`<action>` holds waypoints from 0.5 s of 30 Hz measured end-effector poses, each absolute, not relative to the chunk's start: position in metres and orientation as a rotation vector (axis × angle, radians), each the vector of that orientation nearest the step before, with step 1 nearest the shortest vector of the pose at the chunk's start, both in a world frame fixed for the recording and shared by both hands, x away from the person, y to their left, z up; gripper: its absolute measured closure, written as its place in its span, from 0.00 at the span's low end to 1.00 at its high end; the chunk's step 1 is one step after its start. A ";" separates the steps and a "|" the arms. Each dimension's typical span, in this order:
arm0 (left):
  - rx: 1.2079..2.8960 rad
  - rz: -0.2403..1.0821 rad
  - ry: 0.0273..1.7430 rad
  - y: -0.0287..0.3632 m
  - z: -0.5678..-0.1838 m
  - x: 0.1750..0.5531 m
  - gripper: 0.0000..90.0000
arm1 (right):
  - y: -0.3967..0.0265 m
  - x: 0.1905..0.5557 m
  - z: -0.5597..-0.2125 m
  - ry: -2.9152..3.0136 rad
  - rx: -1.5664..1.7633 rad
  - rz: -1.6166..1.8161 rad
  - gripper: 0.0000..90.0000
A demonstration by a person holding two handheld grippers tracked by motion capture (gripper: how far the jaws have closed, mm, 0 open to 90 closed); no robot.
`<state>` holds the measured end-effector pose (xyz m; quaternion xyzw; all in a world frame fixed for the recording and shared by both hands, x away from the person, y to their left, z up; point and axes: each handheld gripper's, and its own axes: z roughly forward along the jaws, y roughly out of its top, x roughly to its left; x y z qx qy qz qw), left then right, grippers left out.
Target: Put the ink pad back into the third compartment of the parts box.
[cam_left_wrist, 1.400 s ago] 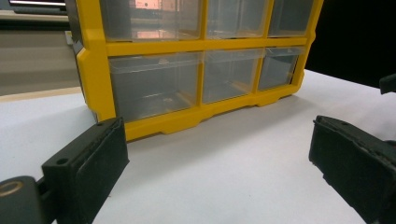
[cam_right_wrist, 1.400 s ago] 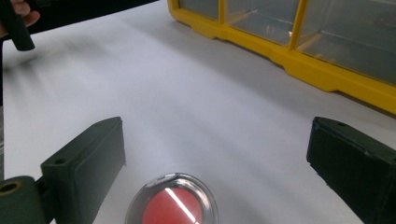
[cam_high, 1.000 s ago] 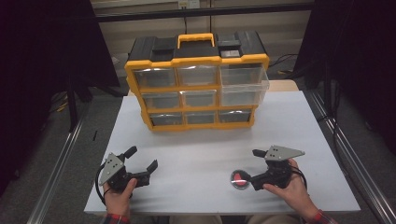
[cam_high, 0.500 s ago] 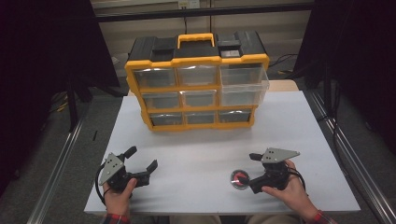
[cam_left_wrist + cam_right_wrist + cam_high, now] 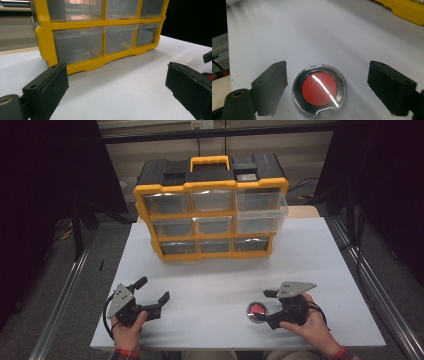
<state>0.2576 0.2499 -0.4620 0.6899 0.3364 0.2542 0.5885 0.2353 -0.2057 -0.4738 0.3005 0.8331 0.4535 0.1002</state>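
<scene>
round red compact (image 5: 319, 90) flat on white table (image 5: 215, 285), near front edge, right of centre. right gripper (image 5: 264, 306) straddles it, jaws spread, have just been closing, pads clear of its rim on both sides. left gripper (image 5: 151, 289) spread, nothing between jaws, well apart at front left. yellow drawer cabinet (image 5: 210, 215) stands at far side; upper-right drawer (image 5: 262, 215) pulled out. bare tabletop between compact and cabinet.

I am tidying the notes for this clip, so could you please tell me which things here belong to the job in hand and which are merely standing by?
In the job:
- round red compact, flat on the table
- right gripper, jaws astride it, just been closing, not yet touching

Standing by:
- yellow drawer organizer
- left gripper, open
</scene>
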 end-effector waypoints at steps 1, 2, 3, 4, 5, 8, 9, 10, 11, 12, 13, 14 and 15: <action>1.605 0.591 0.784 0.250 -0.462 0.258 0.05 | -0.205 0.235 -0.474 2.474 0.886 1.334 0.21; 1.598 0.585 0.792 0.249 -0.462 0.258 0.05 | -0.205 0.236 -0.475 2.480 0.881 1.329 0.22; 1.600 0.586 0.791 0.249 -0.462 0.258 0.05 | -0.204 0.236 -0.476 2.490 0.881 1.319 0.23; 1.605 0.595 0.784 0.250 -0.462 0.258 0.05 | -0.203 0.236 -0.477 2.500 0.874 1.306 0.24; 1.605 0.595 0.785 0.250 -0.462 0.258 0.05 | -0.202 0.236 -0.478 2.512 0.874 1.296 0.25; 1.606 0.601 0.791 0.250 -0.462 0.258 0.05 | -0.199 0.235 -0.479 2.537 0.861 1.277 0.27; 1.599 0.591 0.795 0.250 -0.463 0.258 0.05 | -0.198 0.235 -0.479 2.542 0.853 1.279 0.28; 1.598 0.590 0.797 0.250 -0.463 0.258 0.05 | -0.197 0.235 -0.479 2.556 0.840 1.266 0.29; 1.598 0.590 0.799 0.250 -0.463 0.258 0.05 | -0.196 0.234 -0.479 2.558 0.845 1.258 0.29; 1.599 0.590 0.799 0.250 -0.463 0.258 0.05 | -0.196 0.234 -0.480 2.568 0.819 1.249 0.29; 1.599 0.590 0.798 0.250 -0.463 0.258 0.05 | -0.195 0.235 -0.481 2.568 0.803 1.244 0.29; 1.599 0.590 0.798 0.250 -0.463 0.258 0.05 | -0.194 0.234 -0.481 2.570 0.815 1.227 0.29; 1.600 0.597 0.797 0.250 -0.463 0.258 0.05 | -0.194 0.234 -0.481 2.578 0.797 1.213 0.29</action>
